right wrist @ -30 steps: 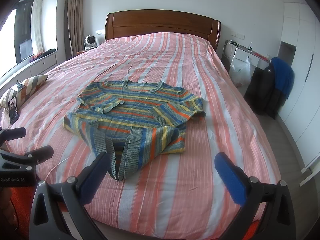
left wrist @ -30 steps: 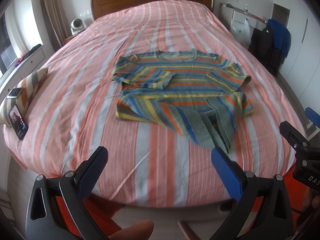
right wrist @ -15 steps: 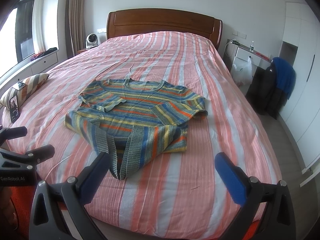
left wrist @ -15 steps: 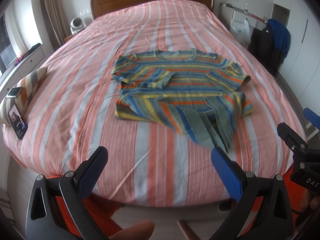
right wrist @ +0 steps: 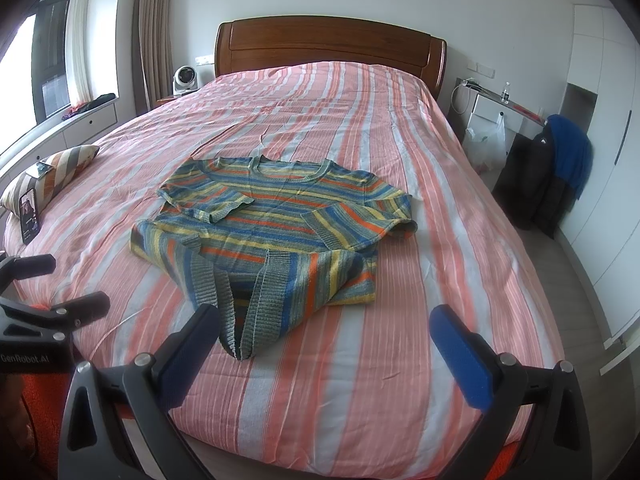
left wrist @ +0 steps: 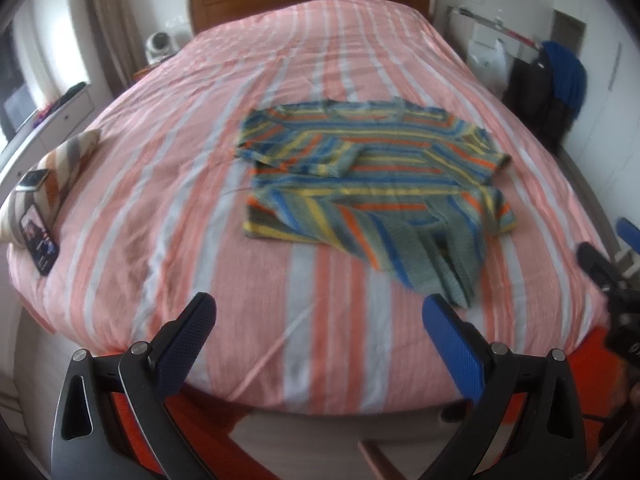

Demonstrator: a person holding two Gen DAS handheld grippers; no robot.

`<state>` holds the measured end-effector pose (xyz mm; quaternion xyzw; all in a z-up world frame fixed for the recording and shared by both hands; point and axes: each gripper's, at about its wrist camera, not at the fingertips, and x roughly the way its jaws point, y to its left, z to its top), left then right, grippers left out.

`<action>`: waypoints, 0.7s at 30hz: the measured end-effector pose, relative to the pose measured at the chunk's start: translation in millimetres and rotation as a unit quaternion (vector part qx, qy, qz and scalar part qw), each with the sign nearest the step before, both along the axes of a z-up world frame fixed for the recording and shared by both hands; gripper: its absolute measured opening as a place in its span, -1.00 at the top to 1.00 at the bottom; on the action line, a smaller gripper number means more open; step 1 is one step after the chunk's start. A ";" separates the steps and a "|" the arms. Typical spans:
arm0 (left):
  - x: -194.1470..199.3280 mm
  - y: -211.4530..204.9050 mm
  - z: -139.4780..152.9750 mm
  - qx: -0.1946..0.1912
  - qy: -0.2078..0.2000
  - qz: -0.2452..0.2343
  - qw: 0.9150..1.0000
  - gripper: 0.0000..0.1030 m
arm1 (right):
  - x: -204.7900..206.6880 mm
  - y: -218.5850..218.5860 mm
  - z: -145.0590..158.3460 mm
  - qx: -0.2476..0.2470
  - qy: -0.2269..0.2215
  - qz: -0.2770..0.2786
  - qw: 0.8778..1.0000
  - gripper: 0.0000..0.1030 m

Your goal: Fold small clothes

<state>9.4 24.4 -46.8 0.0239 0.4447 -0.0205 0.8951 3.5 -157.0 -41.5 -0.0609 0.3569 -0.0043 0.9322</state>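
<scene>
A striped knit sweater (left wrist: 372, 184) in blue, yellow and orange lies on the bed with both sleeves folded across its front and its hem bunched toward the bed's foot; it also shows in the right wrist view (right wrist: 280, 224). My left gripper (left wrist: 320, 332) is open and empty, held off the foot of the bed, short of the sweater. My right gripper (right wrist: 326, 340) is open and empty, just short of the hanging hem. Each gripper shows at the edge of the other's view.
The bed (right wrist: 400, 360) has a pink and white striped cover and a wooden headboard (right wrist: 328, 48). A striped pillow (right wrist: 60, 168) with a phone (right wrist: 29, 216) leaning on it lies at the left edge. Dark and blue clothes (right wrist: 560, 168) hang to the right.
Both grippers have moved a little forward toward the bed. The sweater has not moved. Both stay open.
</scene>
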 end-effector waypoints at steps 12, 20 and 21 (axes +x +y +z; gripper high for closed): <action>3.4 63.0 -24.5 -0.036 0.035 0.079 0.996 -0.99 | 57.4 -15.2 -60.6 0.106 0.107 0.075 0.986 -0.97; 4.4 53.7 -30.1 -0.024 0.038 0.047 0.998 -0.99 | 110.7 4.5 -131.5 0.087 0.187 0.066 0.976 0.69; 2.4 58.0 -30.0 -0.021 0.034 0.050 0.998 -0.99 | 100.0 -4.1 -126.6 0.104 0.188 0.062 0.975 0.88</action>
